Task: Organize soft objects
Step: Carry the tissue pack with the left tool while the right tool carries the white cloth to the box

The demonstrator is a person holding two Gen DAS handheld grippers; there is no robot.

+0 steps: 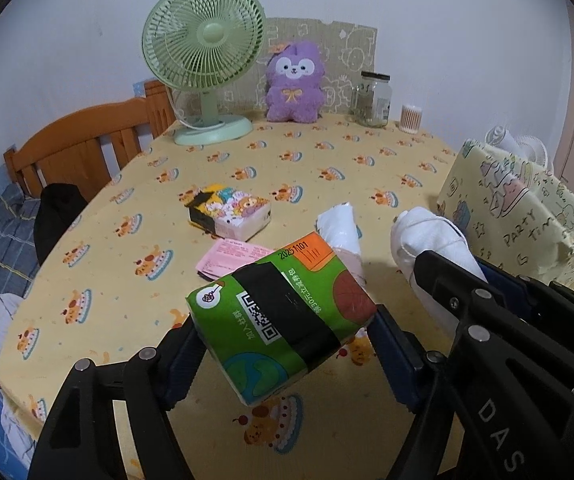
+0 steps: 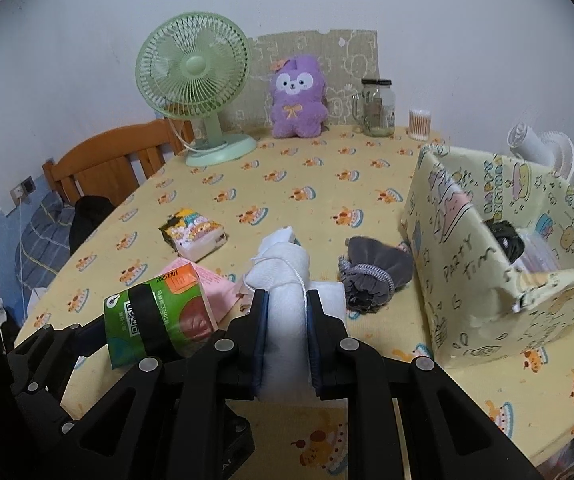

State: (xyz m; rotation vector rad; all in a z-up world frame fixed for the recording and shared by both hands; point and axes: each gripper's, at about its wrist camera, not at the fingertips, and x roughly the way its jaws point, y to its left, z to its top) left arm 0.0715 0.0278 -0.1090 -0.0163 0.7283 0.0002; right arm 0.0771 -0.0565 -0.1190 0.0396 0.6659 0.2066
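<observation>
My left gripper (image 1: 283, 332) is shut on a green tissue pack (image 1: 283, 316) and holds it above the table; the pack also shows in the right wrist view (image 2: 155, 316). My right gripper (image 2: 287, 316) is shut on a white rolled cloth (image 2: 283, 280) tied with string, also seen in the left wrist view (image 1: 431, 248). A grey scrunchie-like cloth (image 2: 375, 276) lies right of it. A cartoon tissue pack (image 1: 231, 216) lies mid-table. A purple plush (image 1: 295, 84) sits at the back. A paper-wrapped box (image 2: 503, 264) stands open at the right.
A green fan (image 1: 203, 68), a glass jar (image 1: 375, 100) and a cotton-swab tub (image 1: 411, 118) stand at the table's back. A pink paper (image 1: 231, 258) and another white roll (image 1: 341, 228) lie mid-table. A wooden chair (image 1: 87, 148) is at the left edge.
</observation>
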